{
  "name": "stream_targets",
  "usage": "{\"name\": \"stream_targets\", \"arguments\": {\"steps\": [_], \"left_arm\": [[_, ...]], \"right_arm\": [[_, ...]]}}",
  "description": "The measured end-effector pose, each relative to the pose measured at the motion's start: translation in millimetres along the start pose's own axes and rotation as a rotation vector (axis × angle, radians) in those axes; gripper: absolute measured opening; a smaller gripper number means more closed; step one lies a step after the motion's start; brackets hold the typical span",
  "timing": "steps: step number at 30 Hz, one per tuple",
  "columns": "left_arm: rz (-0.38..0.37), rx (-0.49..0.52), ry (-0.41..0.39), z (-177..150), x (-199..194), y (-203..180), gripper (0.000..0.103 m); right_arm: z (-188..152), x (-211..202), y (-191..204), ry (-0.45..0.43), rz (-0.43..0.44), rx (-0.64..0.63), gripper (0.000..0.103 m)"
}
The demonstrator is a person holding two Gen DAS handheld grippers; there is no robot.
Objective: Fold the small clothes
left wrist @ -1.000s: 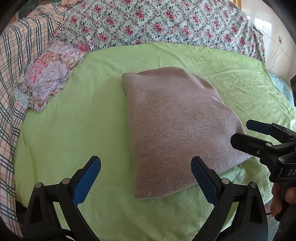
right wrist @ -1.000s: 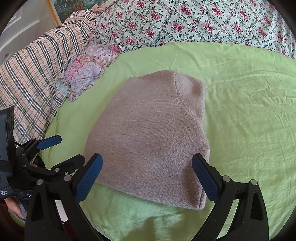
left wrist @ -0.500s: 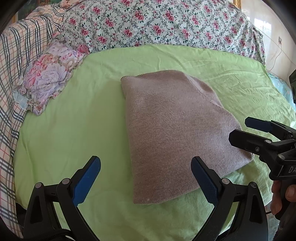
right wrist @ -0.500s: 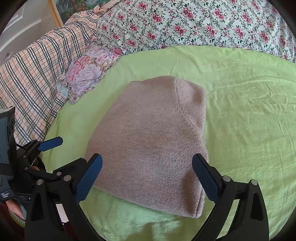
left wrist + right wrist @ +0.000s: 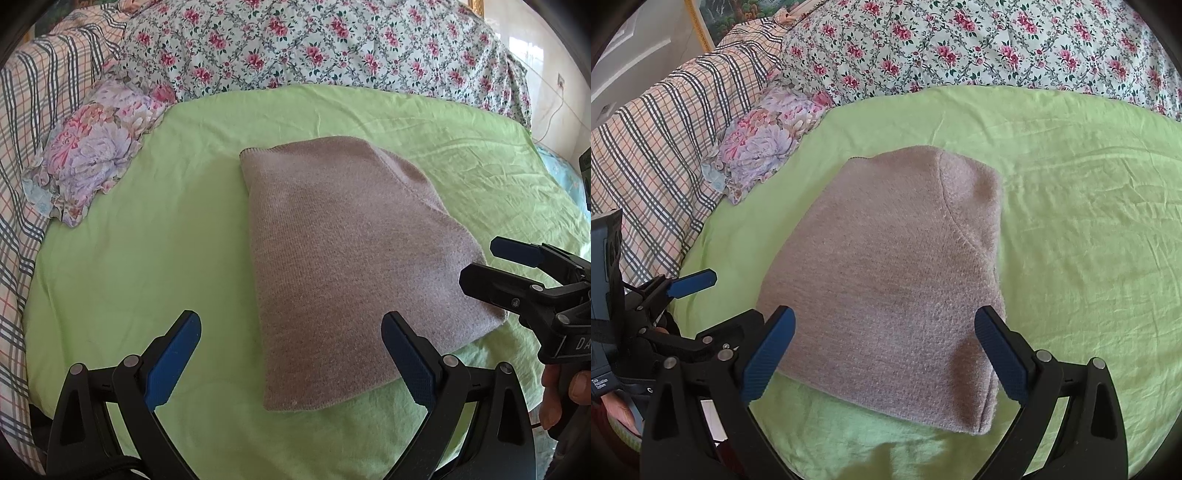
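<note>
I have the left tongs [image 5: 291, 363] and the right tongs [image 5: 884, 356] both spread wide and holding nothing, hovering at the near edge of the knit garment [image 5: 351, 266]. It lies folded flat mid-bed on the green sheet [image 5: 140, 258]. For another fold, I'd pinch both near corners evenly, lift low, and lay them over squarely.

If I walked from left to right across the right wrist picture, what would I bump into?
Checked plaid blanket → small purple flowery frilled pillow → folded grey-pink knitted garment → bare wrinkled light green bedsheet.
</note>
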State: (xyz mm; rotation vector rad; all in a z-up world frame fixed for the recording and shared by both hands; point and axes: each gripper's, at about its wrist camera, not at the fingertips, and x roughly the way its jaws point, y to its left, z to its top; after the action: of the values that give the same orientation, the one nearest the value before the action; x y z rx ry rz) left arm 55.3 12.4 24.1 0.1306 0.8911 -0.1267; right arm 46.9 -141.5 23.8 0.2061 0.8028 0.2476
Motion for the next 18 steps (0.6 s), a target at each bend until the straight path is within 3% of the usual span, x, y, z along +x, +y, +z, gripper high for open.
{"name": "stream_targets", "arguments": {"steps": [18], "left_arm": [[-0.002, 0.003, 0.008, 1.5, 2.4, -5.4, 0.099]], "right_arm": [[-0.8, 3.8, -2.7, 0.011, 0.003, 0.006, 0.098]]}}
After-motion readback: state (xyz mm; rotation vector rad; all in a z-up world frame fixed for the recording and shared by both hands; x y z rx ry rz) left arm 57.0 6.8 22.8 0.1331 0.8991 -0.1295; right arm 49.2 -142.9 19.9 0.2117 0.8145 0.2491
